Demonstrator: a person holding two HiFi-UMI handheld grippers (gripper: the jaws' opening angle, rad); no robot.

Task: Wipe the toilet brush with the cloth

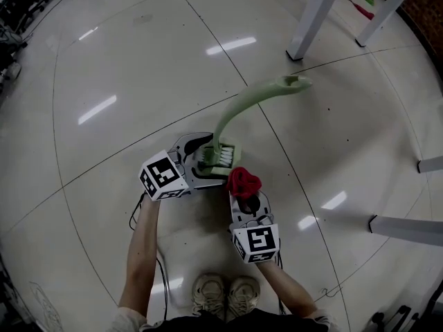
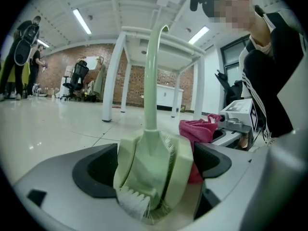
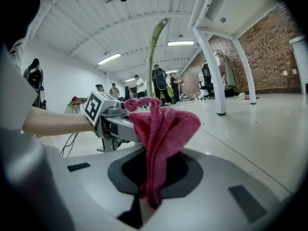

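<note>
A pale green toilet brush has its bristled head clamped between the jaws of my left gripper. Its curved handle rises away from the jaws and arcs over the floor to the upper right in the head view. My right gripper is shut on a bunched red cloth, which stands up from the jaws. The cloth sits just right of the brush head, close beside it; I cannot tell if they touch.
White table legs stand on the glossy tiled floor at the upper right. More grey furniture legs lie at the right edge. My shoes are below the grippers. People and chairs are far off in the room.
</note>
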